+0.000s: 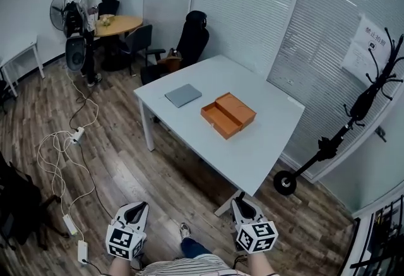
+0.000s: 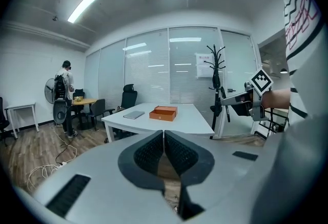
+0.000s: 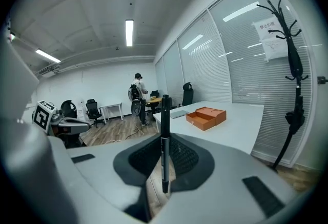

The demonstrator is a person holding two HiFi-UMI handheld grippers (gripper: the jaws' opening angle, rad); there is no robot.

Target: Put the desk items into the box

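The right gripper [image 3: 165, 152] pinches a slim black pen [image 3: 165, 130] upright between its fingers [image 3: 182, 156]. The left gripper [image 2: 163, 146] has its fingers pressed together, empty. The open orange box [image 1: 228, 114] sits on the white bench [image 1: 265, 142], near a flat grey notebook [image 1: 183, 95].

Bright, even office light from long white ceiling light strips [image 3: 129, 31]; soft shadows, little glare. Gripper views bulge fisheye-style, with dark corners.

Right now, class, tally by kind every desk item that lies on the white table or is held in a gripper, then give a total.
Orange box: 1
Grey notebook or laptop: 1
Pen, held in the right gripper: 1
Total: 3
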